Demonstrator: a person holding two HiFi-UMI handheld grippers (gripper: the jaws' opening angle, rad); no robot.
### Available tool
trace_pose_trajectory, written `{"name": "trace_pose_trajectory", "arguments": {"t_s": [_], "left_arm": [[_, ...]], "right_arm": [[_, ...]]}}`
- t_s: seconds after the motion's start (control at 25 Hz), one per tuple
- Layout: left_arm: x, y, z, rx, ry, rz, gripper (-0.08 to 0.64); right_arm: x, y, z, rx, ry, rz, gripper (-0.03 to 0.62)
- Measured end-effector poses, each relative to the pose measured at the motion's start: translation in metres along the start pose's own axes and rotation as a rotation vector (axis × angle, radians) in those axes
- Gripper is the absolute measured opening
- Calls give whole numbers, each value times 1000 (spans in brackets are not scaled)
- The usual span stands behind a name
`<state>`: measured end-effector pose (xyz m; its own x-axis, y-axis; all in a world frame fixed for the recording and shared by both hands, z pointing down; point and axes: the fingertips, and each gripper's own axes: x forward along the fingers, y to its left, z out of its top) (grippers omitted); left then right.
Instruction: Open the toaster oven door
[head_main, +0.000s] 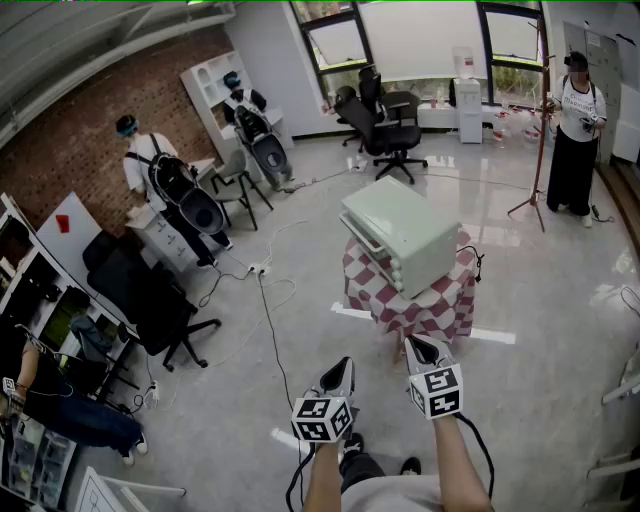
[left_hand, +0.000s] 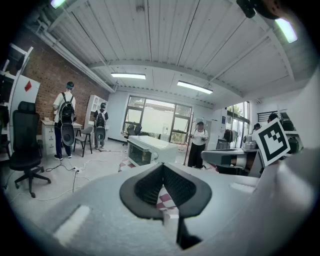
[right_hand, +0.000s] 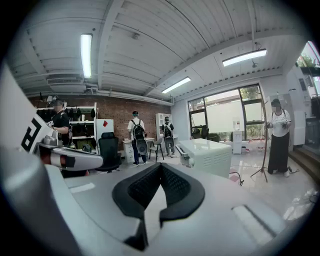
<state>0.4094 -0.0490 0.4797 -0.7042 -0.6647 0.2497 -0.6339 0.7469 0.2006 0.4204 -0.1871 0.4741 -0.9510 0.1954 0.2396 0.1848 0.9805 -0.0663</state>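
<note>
You have one oven (head_main: 405, 232) and two grippers. The oven sits alone on one small worktop (head_main: 440, 318) draped in a red-and-white checked cloth (head_main: 395, 312).

The left gripper (head_main: 345, 366) and right gripper (head_main: 415, 347) hang side by side on your side of the oven, well short of it and touching nothing. The left fingers (left_hand: 146, 187) are closed tip to tip with nothing between them. The right fingers (right_hand: 176, 186) are closed and empty too.

The oven is a pale, boxy unit, turned so its front faces left of you. From the left gripper you see one dark glass door filling most of that front. It lies flat against the body, closed, with one handle bar along its upper edge. From the right gripper you see a side panel with rows of vent slots and a knob at the front corner. A black cord (head_main: 472, 262) trails off the oven's right side.

Four people are in the room:
- Person at the desk (head_main: 138, 165), left of the oven, wearing a backpack.
- Person by the shelf (head_main: 243, 102), beyond the oven to the left, also with a backpack.
- Person by the stand (head_main: 575, 125), beyond it to the right.
- Seated person (head_main: 75, 418), far left of it.

One black chair (head_main: 150, 300) stands left of the oven. At least two more stand beyond it.
</note>
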Motion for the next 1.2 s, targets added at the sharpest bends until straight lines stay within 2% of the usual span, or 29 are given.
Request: {"name": "trace_pose_trajectory", "arguments": {"t_s": [0.28,0.6,0.8,0.92,1.04,1.2], "left_arm": [[9,13,9,19,-7,3,6],[9,56,12,22,14,25,6],[24,85,26,18,16,15,5],[40,98,32,16,1,-15,5],[56,114,35,13,19,-59,5],[82,135,38,-16,39,-173,5]], "right_arm": [[17,-4,6,-3,-4,-3,2],[47,25,14,44,-50,73,2],[71,32,9,88,-40,104,2],[89,25,8,92,-32,80,2],[109,22,9,92,-10,44,2],[139,18,11,114,-14,-4,2]]}}
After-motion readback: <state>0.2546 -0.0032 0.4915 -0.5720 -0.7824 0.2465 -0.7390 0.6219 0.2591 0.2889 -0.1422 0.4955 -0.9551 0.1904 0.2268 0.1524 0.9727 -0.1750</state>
